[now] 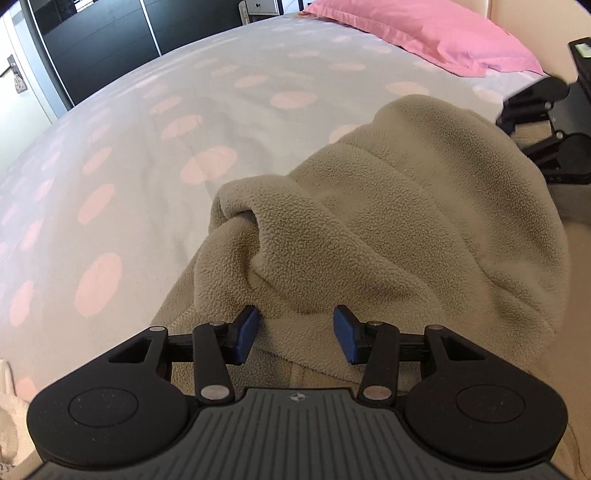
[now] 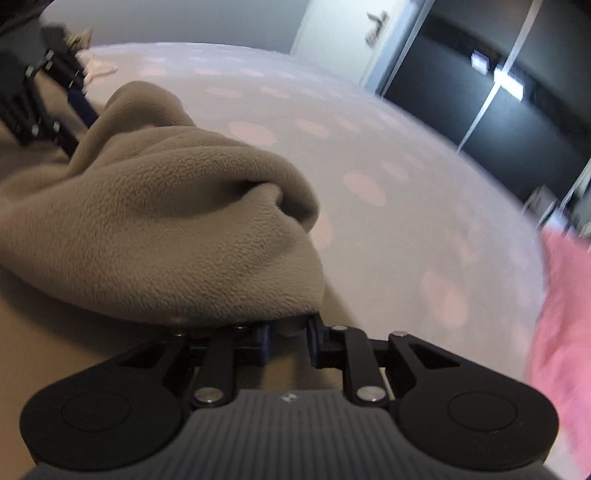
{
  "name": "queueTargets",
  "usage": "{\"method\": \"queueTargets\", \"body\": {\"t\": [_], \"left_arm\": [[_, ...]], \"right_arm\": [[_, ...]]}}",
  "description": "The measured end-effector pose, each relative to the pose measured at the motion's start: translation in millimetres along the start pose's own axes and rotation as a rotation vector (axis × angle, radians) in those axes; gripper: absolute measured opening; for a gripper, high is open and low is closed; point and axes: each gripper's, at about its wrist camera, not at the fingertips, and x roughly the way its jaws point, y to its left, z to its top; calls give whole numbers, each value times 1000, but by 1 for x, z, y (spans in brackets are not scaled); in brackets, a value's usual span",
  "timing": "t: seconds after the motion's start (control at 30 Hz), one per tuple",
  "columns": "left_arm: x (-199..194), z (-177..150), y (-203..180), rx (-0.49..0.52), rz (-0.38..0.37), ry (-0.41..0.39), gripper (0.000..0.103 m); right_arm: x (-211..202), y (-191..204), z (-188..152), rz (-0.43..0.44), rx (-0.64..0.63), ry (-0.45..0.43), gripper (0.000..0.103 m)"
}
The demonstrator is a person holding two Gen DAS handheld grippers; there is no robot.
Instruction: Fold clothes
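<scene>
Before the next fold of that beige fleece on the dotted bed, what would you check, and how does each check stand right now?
1. Right gripper has hold of the beige fleece garment: ok, jaws nearly shut with fleece between them.
2. Left gripper has hold of the fleece: not ok, its blue pads stand apart, cloth only lying between them.
3. Bare stretch of the grey bedspread with pink dots beyond the garment to fold onto: ok.
4. Pink pillow out of the way: ok, it lies at the far end.
5. Garment spread flat: not ok, it is bunched in a raised hump.
6. Edges lined up: cannot tell, they are hidden.
</scene>
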Motion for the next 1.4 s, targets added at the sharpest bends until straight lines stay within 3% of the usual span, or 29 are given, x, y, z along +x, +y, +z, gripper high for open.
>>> {"method": "queueTargets", "body": {"t": [0.1,0.23,0.43,0.53,0.67,0.73,0.77,0.87,0.97,1.13,1.17,1.2,1.23,1.27,1.4], "left_arm": [[0,-1,2,-4,-7,1,43],[-1,-2,5,-24,-14,3,43],[-23,-7,8,-37,0,-25,43],[-38,-5,18,-84,-1,-70,43],[-57,3,35,-176,-29,-130,38],[-66,7,44,-223,-43,-161,38],[-68,10,46,-258,-60,-177,39],[-65,19,50,-311,-32,-203,41],[-49,20,60,-367,15,-158,40],[-16,4,84,-575,-106,-152,40],[-8,1,86,-607,-110,-148,39],[-1,-3,86,-624,-105,-146,39],[3,-6,85,-621,-88,-149,28],[7,-10,84,-615,-69,-152,22],[11,-30,97,-667,-118,-180,13]], "right_arm": [[1,25,-3,-98,-253,-5,20],[10,61,-22,-165,-529,26,19],[-9,54,-27,-215,-534,91,19],[-28,38,-17,-244,-359,112,19],[-57,9,13,-197,25,78,19],[-66,-5,31,-142,230,54,27],[-66,-11,38,-118,329,48,39],[-65,-26,49,-83,590,30,42],[-51,-36,47,-105,824,87,43],[-27,-42,15,-23,1172,98,51],[-23,-38,8,-5,1225,98,49],[-18,-34,2,12,1270,97,35],[-14,-28,0,24,1294,93,23],[-11,-23,-3,25,1293,88,12],[-9,-15,-23,36,1290,27,9]]}}
